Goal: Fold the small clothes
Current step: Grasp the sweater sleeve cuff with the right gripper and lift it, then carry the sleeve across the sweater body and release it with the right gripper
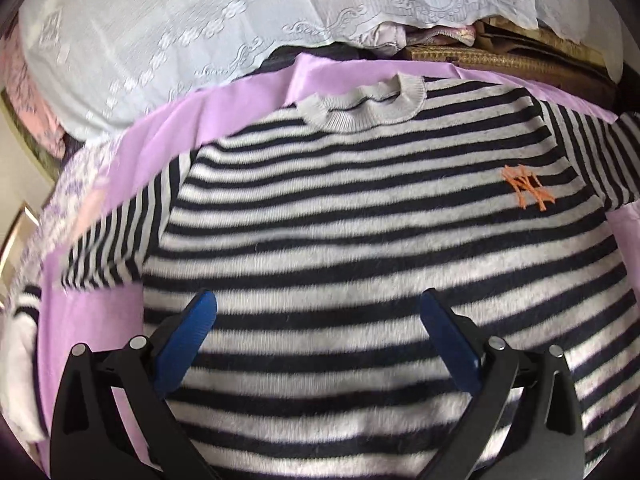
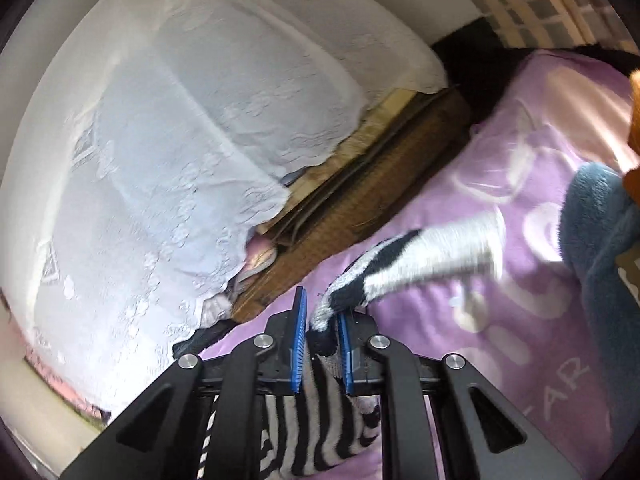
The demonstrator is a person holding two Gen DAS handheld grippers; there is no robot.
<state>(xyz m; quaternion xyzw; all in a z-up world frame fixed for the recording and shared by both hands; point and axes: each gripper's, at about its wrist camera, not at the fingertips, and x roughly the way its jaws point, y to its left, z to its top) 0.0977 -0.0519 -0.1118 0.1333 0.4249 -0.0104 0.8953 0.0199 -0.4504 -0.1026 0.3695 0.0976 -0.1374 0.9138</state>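
A small black-and-white striped sweater (image 1: 360,208) with a grey collar and an orange logo lies flat, front up, on a lilac blanket (image 1: 248,96). My left gripper (image 1: 318,306) is open and empty, its blue pads just above the sweater's lower body. My right gripper (image 2: 322,316) is shut on a sleeve of the striped sweater (image 2: 420,256); the sleeve end hangs out past the pads and looks blurred. The rest of the sweater shows under the right gripper.
A white lace cloth (image 2: 180,152) covers a mound behind the blanket. Brown woven mats (image 2: 360,208) lie beside it. A dark blue fleece garment (image 2: 600,240) and something orange (image 2: 634,120) lie at the right on the lilac blanket (image 2: 500,320).
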